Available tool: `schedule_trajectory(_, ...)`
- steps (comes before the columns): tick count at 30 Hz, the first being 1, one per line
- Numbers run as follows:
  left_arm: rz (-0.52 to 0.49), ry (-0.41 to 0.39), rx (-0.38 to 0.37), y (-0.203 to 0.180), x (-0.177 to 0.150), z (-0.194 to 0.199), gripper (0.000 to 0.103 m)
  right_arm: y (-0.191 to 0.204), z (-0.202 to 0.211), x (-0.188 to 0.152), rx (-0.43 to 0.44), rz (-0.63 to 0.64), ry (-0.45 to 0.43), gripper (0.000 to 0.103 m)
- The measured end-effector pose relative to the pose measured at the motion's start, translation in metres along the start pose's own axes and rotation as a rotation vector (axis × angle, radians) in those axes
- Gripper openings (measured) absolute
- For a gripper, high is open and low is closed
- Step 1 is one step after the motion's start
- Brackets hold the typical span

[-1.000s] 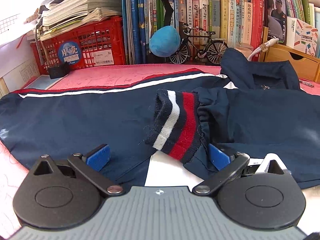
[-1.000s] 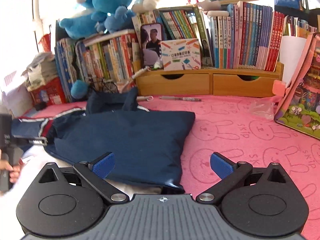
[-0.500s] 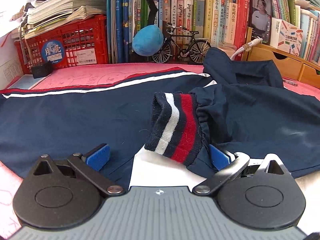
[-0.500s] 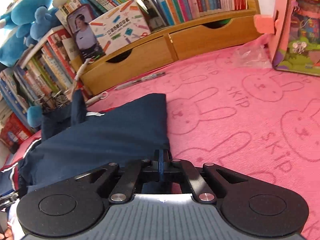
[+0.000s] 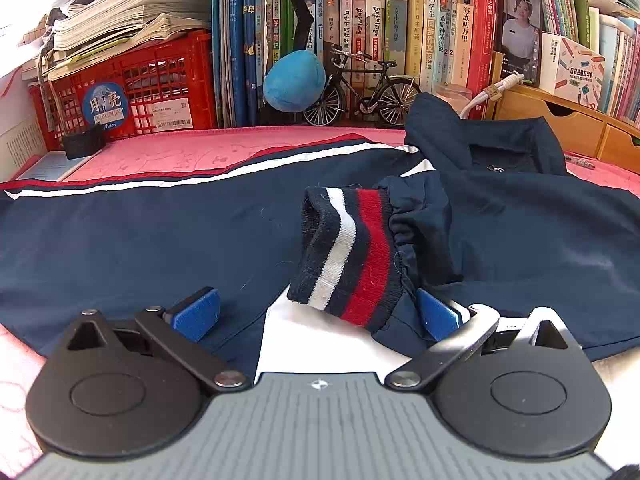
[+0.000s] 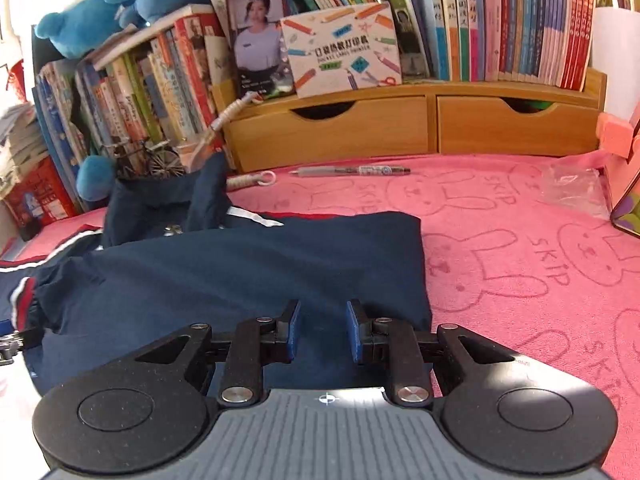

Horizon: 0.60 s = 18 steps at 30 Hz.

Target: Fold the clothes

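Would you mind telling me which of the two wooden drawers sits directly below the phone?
The left drawer, under the phone and printer box; the right drawer sits beneath only books.

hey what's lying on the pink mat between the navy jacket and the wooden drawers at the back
In the right wrist view, a pen and a white cord end lie on the pink mat between the navy jacket and the wooden drawers.
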<state>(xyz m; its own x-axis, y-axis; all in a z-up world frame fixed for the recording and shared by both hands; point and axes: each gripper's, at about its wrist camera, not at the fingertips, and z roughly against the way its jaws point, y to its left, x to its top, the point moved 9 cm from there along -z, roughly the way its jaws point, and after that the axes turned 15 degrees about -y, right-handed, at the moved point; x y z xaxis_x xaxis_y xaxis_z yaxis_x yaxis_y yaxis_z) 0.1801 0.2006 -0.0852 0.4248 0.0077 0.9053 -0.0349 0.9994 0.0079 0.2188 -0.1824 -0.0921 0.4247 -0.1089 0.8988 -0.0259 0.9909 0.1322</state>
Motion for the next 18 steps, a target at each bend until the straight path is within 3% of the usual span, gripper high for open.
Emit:
schedule_trajectory(1,0.000,0.000,-0.005,-0.001,0.000,0.000,0.103,-0.008,-0.006,0.000,-0.037,0.022,-0.010,0.004)
schedule_trajectory(6,-0.005,-0.001,-0.015,-0.003,0.000,0.000,0.103,-0.035,-0.028,0.015,-0.113,-0.029,0.048,0.001)
schedule_trajectory(8,-0.003,-0.001,-0.012,-0.002,0.000,0.000,0.103,-0.030,-0.024,0.026,-0.174,0.049,0.006,0.021)
schedule_trajectory(13,-0.001,0.000,-0.013,-0.001,0.000,0.000,0.103,-0.001,-0.029,0.022,-0.039,0.058,0.031,0.021)
schedule_trajectory(16,0.000,0.000,-0.017,-0.001,0.000,0.000,0.103,-0.021,-0.052,0.020,-0.142,0.048,0.022,0.021)
schedule_trajectory(18,0.000,0.000,-0.016,-0.001,-0.001,0.000,0.103,-0.039,-0.056,0.026,-0.183,-0.026,0.006,0.043)
